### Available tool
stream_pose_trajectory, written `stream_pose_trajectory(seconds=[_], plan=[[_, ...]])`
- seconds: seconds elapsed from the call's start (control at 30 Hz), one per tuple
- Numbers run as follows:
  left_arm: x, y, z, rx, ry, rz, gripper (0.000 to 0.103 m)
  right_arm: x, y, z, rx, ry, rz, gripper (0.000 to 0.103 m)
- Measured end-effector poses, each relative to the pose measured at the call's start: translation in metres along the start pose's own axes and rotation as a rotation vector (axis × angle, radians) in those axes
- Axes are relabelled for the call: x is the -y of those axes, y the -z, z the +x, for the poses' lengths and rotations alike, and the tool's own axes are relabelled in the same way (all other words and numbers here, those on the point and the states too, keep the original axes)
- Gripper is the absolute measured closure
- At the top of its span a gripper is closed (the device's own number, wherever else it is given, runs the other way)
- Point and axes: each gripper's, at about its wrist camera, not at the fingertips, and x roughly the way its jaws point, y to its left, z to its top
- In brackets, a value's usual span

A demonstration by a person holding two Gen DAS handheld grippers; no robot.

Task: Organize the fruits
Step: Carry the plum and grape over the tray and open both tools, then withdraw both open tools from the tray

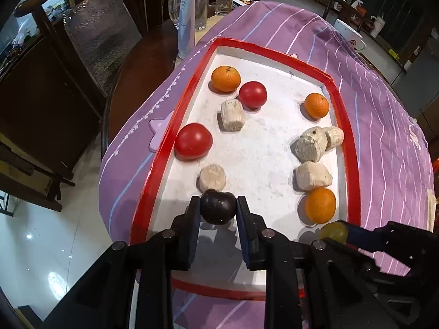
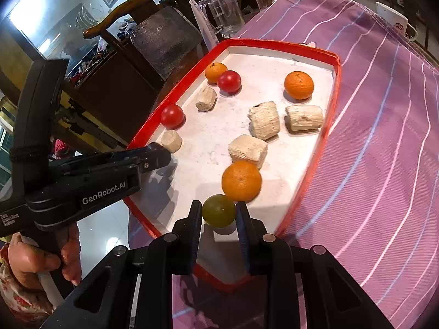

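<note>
Left wrist view first: nearest the lens, the left gripper (image 1: 218, 209) has its fingers (image 1: 193, 219) closed on a dark plum (image 1: 218, 210), pinched at its sides over the near end of the red-rimmed tray (image 1: 162, 148). To its right the right gripper (image 2: 219, 211) grips a green fruit (image 2: 218, 211), perhaps a plum or lime, in the same way, right in front of an orange (image 2: 241, 181).

Both fruits are round and smooth and are held only by narrow pads at their widest part. My worry is that either could squirt out if the hold is off-centre, or roll when let go on the flat tray floor. The green fruit looks just short of touching the near orange, so setting it down there may knock the orange into the pale sugarcane chunk (image 2: 248, 150) behind it.

Farther in, a pale chunk (image 1: 212, 177) lies just beyond the plum, then a tomato (image 1: 193, 141) against the left rim. Pushing the plum forward could shove either one. The two grippers also work close together over the same end of the tray and could collide.

At the far end sit another chunk (image 1: 232, 115), a second tomato (image 1: 252, 94) and two more oranges, well apart from the fingers. The tray rests on a purple striped cloth (image 1: 384, 126) over the tabletop; a hard bump could slide it.
</note>
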Motion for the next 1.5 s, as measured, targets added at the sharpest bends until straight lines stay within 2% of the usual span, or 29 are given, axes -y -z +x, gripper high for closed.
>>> stream_pose_trajectory(seconds=[0.07,0.23,0.37,0.5,0.63,0.7,0.8,0.9,1.0,1.23,1.5], plan=[[-0.001,-0.005,0.001,-0.006,0.014,0.001,0.076,-0.002,-0.001,0.002,-0.001,0.014,0.003,0.074],[-0.005,-0.016,-0.002,0.005,0.067,-0.020,0.057,-0.003,-0.006,0.002,0.001,0.026,0.009,0.074],[-0.006,-0.023,-0.007,0.023,0.102,-0.040,0.054,-0.008,-0.004,-0.001,0.013,0.067,-0.007,0.074],[0.000,-0.024,-0.014,0.042,0.104,-0.059,0.052,-0.006,0.002,-0.015,0.040,0.098,-0.020,0.073],[0.013,-0.015,-0.029,0.076,0.048,-0.061,0.046,0.007,0.008,-0.034,0.072,0.097,0.000,0.073],[0.025,-0.008,-0.043,0.106,-0.008,-0.038,0.044,0.017,0.012,-0.045,0.085,0.093,0.015,0.073],[0.041,0.000,-0.060,0.153,-0.075,-0.011,0.033,0.030,0.019,-0.060,0.102,0.081,0.034,0.073],[0.061,0.010,-0.074,0.192,-0.122,0.008,0.028,0.046,0.031,-0.074,0.115,0.081,0.063,0.073],[0.080,0.018,-0.080,0.201,-0.138,0.013,0.024,0.061,0.043,-0.081,0.114,0.086,0.087,0.072],[0.134,0.032,-0.085,0.196,-0.166,0.053,0.024,0.095,0.066,-0.113,0.155,0.117,0.132,0.072],[0.189,0.035,-0.102,0.272,-0.186,0.129,0.023,0.123,0.080,-0.157,0.219,0.184,0.165,0.070]])
